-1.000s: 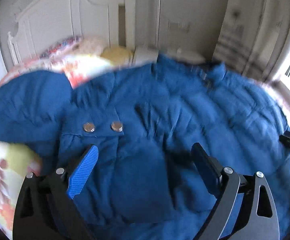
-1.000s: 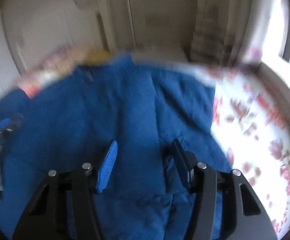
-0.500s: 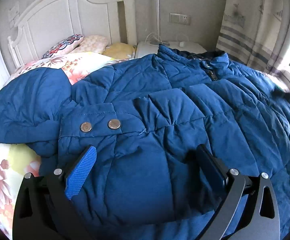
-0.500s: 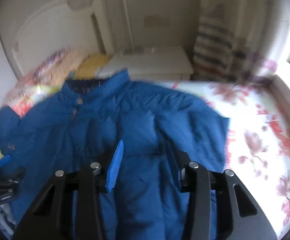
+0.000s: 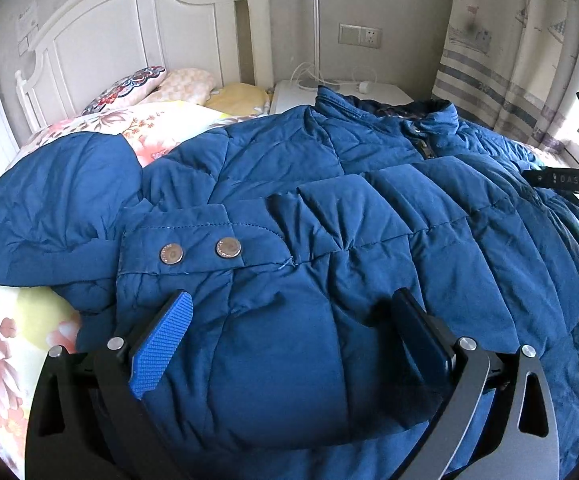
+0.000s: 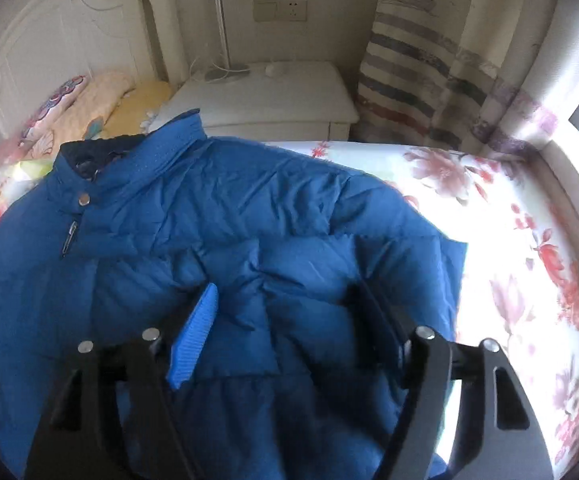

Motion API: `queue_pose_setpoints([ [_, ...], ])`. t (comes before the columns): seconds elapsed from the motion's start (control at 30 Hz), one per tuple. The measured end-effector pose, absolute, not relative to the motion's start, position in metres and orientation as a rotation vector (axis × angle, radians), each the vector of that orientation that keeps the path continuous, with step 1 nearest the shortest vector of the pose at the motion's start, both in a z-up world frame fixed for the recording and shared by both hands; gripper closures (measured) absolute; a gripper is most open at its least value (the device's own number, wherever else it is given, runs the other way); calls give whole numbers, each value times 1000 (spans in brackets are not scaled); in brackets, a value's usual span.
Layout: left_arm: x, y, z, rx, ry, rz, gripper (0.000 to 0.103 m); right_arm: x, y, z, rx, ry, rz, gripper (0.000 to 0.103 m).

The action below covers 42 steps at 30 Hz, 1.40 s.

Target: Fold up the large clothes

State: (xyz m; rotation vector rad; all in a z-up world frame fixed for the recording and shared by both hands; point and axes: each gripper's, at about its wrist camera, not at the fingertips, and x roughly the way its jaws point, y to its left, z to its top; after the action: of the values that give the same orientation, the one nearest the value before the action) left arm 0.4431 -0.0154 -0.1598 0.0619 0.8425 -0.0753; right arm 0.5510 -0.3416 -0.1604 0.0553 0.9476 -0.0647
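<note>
A blue puffer jacket (image 5: 329, 208) lies spread front up on a floral bed, collar toward the headboard. Its left sleeve is folded across the chest, with a cuff tab (image 5: 193, 248) bearing two snaps. My left gripper (image 5: 289, 312) is open, its jaws wide apart over the folded sleeve, holding nothing. The jacket also fills the right wrist view (image 6: 229, 240), its right side folded in with a straight edge. My right gripper (image 6: 285, 300) is open just above that folded part and empty. Part of the right gripper's body (image 5: 569, 180) shows at the left view's right edge.
Floral bedsheet (image 6: 521, 264) lies bare to the jacket's right. Pillows (image 5: 177, 84) sit by the white headboard (image 5: 137, 32). A white nightstand (image 6: 273, 96) with cables stands beyond the collar. Striped curtain (image 6: 429, 60) and window are at the right.
Both grippers have pulled back and risen from the jacket, so more of it shows. The right view now takes in the collar and nightstand. Both stayed open.
</note>
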Motion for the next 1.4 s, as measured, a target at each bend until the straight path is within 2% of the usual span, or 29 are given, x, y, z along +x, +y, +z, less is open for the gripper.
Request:
queue_pose_setpoints([
  [0.2,443,-15,-159,61,841,-75,7,493,-297,-120,24,793,53,31],
  [0.27,443,-15,-159,56,841,-77,7,474,-270,-122,-48,798,135,29],
  [0.4,443,-15,-158,52,838,-79,7,465,-232,-161,-200,905,205,29],
  [0.47,443,-14,-158,48,836,-80,7,469,-236,-163,-165,905,193,24],
  [0.53,442,-14,-157,44,833,-81,7,466,-242,-153,-107,920,144,24],
  [0.67,442,-13,-157,36,831,-84,7,427,-227,-128,-85,821,218,21],
  [0.87,439,-6,-154,-10,811,-101,7,417,-201,-165,-217,889,241,17],
  [1.03,429,13,-143,-120,741,-96,7,394,-206,-144,-161,846,226,17],
  [1.13,416,34,-131,-211,704,-67,7,375,-204,-150,-194,844,209,12],
  [1.3,399,80,-141,-375,798,-29,7,375,-212,-169,-145,881,218,6],
  [1.4,371,127,-128,-532,689,-39,7,376,-212,-170,-139,878,221,5],
])
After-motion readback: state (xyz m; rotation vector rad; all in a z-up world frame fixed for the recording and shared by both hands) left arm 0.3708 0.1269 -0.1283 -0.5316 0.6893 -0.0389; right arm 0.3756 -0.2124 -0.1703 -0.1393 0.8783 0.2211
